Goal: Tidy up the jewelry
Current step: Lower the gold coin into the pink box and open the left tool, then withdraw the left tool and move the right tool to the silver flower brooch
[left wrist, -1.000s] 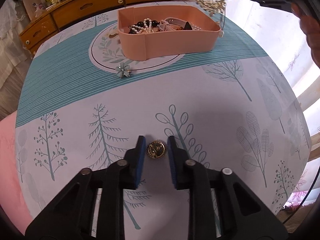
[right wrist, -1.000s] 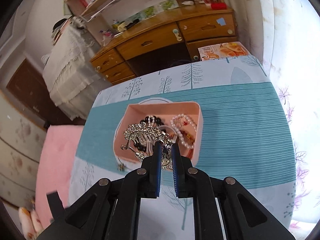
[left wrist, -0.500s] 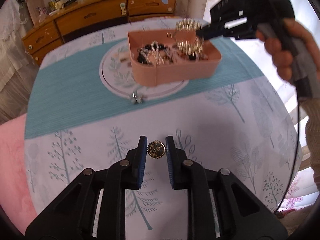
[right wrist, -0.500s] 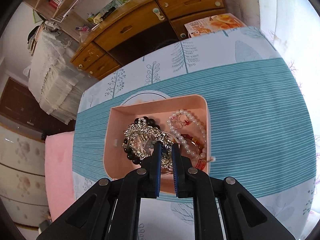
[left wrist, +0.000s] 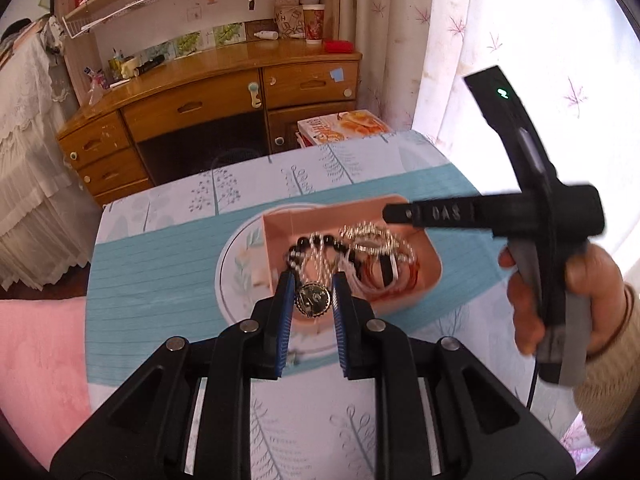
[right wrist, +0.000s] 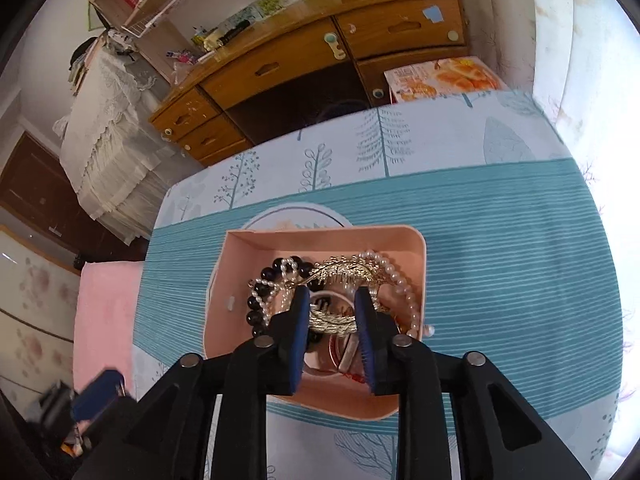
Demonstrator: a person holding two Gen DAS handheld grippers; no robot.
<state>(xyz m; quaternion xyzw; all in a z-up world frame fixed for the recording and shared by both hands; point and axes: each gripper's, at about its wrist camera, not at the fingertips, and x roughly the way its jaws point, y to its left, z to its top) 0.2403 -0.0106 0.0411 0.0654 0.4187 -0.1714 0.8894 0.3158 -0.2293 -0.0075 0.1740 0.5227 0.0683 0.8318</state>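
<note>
A: Jewelry, and plenty of it, heaped in the pink box [right wrist: 416, 252] on the teal-striped tablecloth [right wrist: 500, 248]. The right gripper [right wrist: 333, 316] is down over the box with its jaws opening, and the gold comb [right wrist: 344, 270] lies between and beyond the blue pads, no longer pinched.

B: And the left gripper [left wrist: 313, 300]?

A: Clamped on a round gold brooch [left wrist: 313, 299], raised at the near edge of the box.

B: So what could spoil it?

A: Tangling, I'd say. That comb is all fine metal teeth and filigree, and it sits across the pearl strand [right wrist: 400, 280] and the black bead bracelet [right wrist: 260, 300]. If the right gripper lifts while a tooth is caught on a pad, the strands could come up with it.

B: The brooch?

A: Small, hard, scalloped rim, gripped edge to edge. A disc like that can pivot or pop out. Let go too near, and it lands on the cloth, not in the box.

B: Room for both grippers?

A: Tight. In the left view the right gripper's black body crosses the far side of the box, so a bump between them is possible.
</note>
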